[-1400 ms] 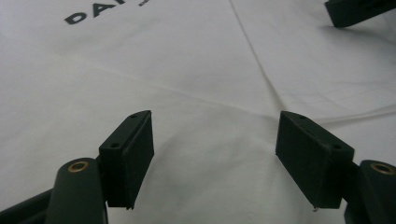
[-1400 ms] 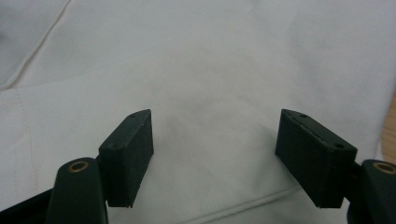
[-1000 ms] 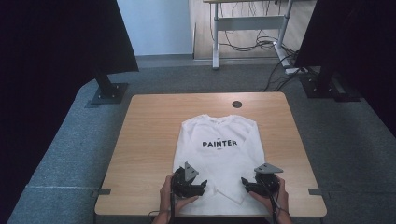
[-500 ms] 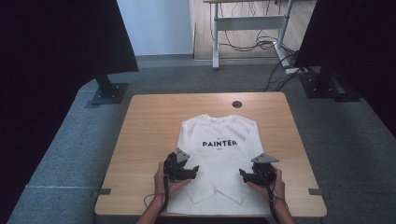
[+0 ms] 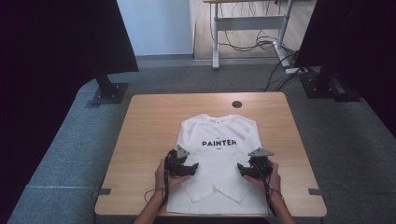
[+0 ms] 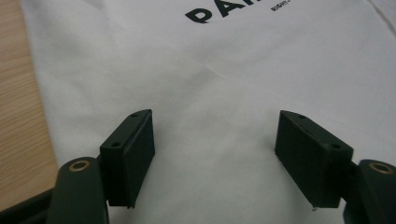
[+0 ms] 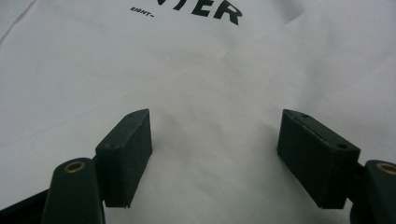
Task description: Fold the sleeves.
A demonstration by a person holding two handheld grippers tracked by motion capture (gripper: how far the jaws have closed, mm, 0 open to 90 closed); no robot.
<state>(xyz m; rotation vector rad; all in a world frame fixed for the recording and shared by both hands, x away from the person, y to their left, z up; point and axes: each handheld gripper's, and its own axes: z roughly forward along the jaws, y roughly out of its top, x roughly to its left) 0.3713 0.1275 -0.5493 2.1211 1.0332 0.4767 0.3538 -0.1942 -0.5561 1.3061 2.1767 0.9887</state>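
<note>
- High view: a person is working two grippers over a white shirt [image 5: 218, 158] that is lying flat on the near half of the table [image 5: 149, 126], chest print facing up and both sleeves folded in across the body. The left gripper [image 5: 192, 166] is hovering at the shirt's left side, the right gripper [image 5: 240, 168] at its right, both about level with the crossed sleeves. The work appears to be folding. The risk here is uneven timing: if one side is grabbing or lifting ahead of the other, the fold line is likely skewing and the sleeves are sliding out of place. The hem is also lying at the near table edge, so a pull toward the person could be dragging cloth off the edge.
- Left gripper view: the left gripper [image 6: 215, 140] is standing with its jaws wide apart over bare cloth, holding nothing, with the wooden table just beside its left jaw. Closing here could be pinching a single layer, or missing the side edge altogether, leaving the lower layers behind.
- Right gripper view: the right gripper [image 7: 215, 140] is likewise spread wide and empty above creased cloth below the lettering. A jaw pressing down on that crease could be bunching the fabric and setting a wrinkle into the fold.
</note>
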